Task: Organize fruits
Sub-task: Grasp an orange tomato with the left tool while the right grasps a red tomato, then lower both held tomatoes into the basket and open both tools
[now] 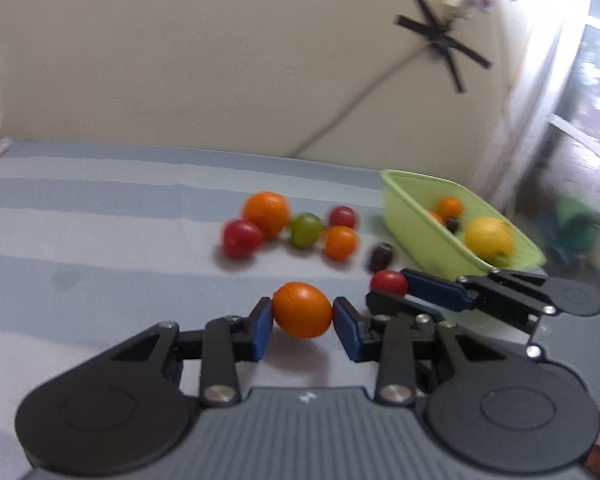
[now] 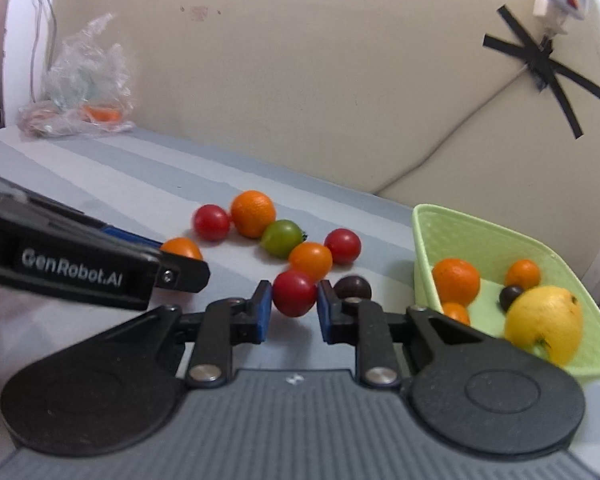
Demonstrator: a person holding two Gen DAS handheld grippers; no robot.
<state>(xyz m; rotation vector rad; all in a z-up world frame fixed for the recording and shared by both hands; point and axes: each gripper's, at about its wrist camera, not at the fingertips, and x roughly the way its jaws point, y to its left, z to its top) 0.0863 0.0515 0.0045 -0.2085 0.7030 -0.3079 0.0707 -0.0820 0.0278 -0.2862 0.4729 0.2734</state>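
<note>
The left gripper (image 1: 302, 316) pinches an orange tomato (image 1: 302, 310) between its blue pads, one pad on each end of the fruit's long axis. This grip across the widest span probably keeps the round fruit from rolling out. The right gripper (image 2: 294, 300) pinches a red tomato (image 2: 294, 293) the same way, pads flat on opposite sides. Both fruits appear lifted clear of the surface – a soft shadow lies under each, though blur makes contact hard to rule out.

The grippers sit close together near the front of the surface (image 1: 100, 240), the right one nearer the basket (image 2: 452, 224). Each holds one fruit, so two can likely go to the basket in one pass.

The basket stands at the right edge of the surface. It holds a lemon (image 2: 544, 324), several orange fruits and one dark fruit. Loose fruit lies mid-surface, just left of the basket: an orange (image 2: 253, 213), a green tomato (image 2: 281, 238), red and orange tomatoes, and a dark fruit (image 2: 353, 288) just beside the right pad.

Hidden or unclear:
- In the right view, the left gripper's body covers most of the orange tomato.
- The basket's near wall is cut off by the right gripper – its contents may not all show.
- A plastic bag (image 2: 84, 88) at the far left corner holds something orange that cannot be identified.
- The left view is motion-blurred.
</note>
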